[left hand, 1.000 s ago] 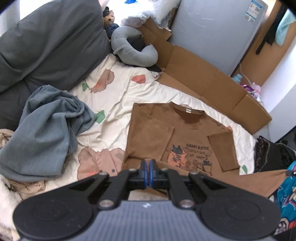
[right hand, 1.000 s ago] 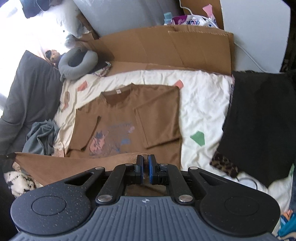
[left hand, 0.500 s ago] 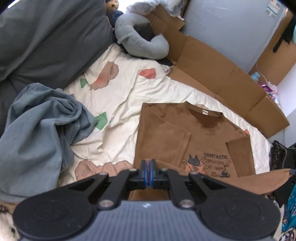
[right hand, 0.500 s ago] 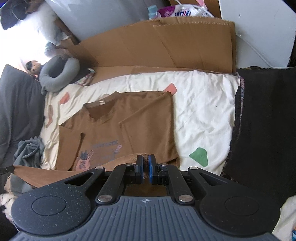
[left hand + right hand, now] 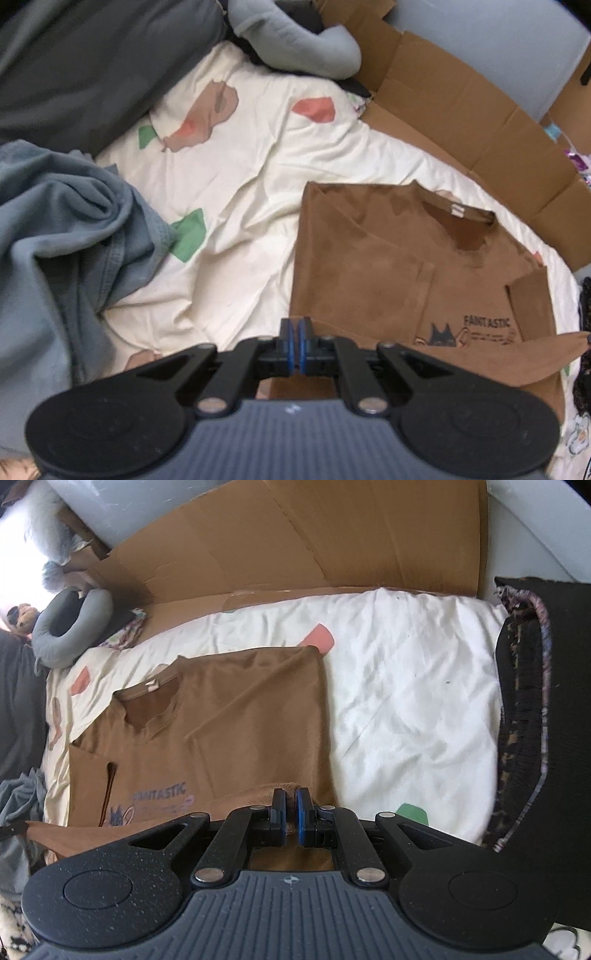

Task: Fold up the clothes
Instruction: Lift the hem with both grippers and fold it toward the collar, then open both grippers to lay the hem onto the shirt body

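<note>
We see the brown T-shirt (image 5: 388, 266) lying print side up on the cream bedsheet (image 5: 240, 177), both sleeves folded in over its front, its collar toward the flattened cardboard (image 5: 461, 110) at the far edge of the bed. Its bottom hem is lifted off the sheet and stretched as a taut band between our two tools, partly covering the cat print and the word FANTASTIC. The left gripper (image 5: 295, 345) has its blue pads pressed together on the hem's left corner. The right gripper (image 5: 290, 821) pinches the right corner, a fold of brown cloth showing in the narrow gap between its pads. To the left of the shirt a crumpled grey-blue garment (image 5: 62, 251) sits on the sheet, apart from it. A grey neck pillow (image 5: 295, 48) lies near the cardboard, and a black garment (image 5: 535, 720) lies along the bed's right side.
</note>
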Demonstrator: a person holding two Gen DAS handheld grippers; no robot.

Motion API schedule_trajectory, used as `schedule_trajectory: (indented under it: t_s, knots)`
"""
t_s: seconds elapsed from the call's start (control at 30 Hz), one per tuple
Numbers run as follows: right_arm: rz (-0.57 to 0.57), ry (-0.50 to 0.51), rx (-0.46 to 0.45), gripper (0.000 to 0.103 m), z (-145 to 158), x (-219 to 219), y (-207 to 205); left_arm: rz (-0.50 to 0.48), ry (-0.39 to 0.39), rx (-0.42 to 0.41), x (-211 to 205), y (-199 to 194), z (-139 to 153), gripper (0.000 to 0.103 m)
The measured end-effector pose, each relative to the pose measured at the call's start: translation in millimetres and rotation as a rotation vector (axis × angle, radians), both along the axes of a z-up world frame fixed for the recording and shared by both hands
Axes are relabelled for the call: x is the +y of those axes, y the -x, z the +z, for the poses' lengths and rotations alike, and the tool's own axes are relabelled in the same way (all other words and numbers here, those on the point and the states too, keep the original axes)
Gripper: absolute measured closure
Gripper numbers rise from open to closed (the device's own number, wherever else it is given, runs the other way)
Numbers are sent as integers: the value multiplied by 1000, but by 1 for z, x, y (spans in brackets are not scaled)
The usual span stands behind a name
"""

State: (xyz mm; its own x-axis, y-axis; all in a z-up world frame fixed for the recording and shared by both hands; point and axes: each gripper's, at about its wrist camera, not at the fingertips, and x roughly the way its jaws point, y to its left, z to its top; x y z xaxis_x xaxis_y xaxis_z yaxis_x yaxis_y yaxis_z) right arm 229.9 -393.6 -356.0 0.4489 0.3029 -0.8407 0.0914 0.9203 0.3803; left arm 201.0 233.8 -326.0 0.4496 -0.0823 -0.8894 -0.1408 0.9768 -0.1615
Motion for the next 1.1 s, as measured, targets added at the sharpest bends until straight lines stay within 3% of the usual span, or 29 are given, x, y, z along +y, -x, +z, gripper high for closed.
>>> schedule_trajectory:
  t_s: [0.23, 0.37, 0.4, 0.47, 0.5, 0.57, 0.7, 1.1]
  knots:
    - [-3, 17, -31, 99, -23, 4, -11, 26, -1, -6, 4, -15, -31, 100]
    - [-59, 48, -55, 94, -27, -1, -11, 71, -15, -47, 1, -12, -43, 93]
    - [-65, 50, -70, 91, -27, -4, -8, 93, -33, -73, 0, -7, -43, 92]
    - [-64, 50, -101, 65, -27, -7, -1, 107, -36, -89, -1, 2, -44, 86]
    - [-60, 55, -114, 63, -27, -8, 3, 95, -44, -89, -3, 5, -44, 85]
    - [-42, 61, -121, 63, -30, -7, 7, 53, -84, -89, -6, 11, -41, 84]
    - [26, 71, -103, 61, -40, 3, 9, 24, -124, -77, -6, 17, -42, 64]
    - [161, 163, -69, 53, -71, 26, 1, -63, -178, -21, -21, 12, -71, 64]
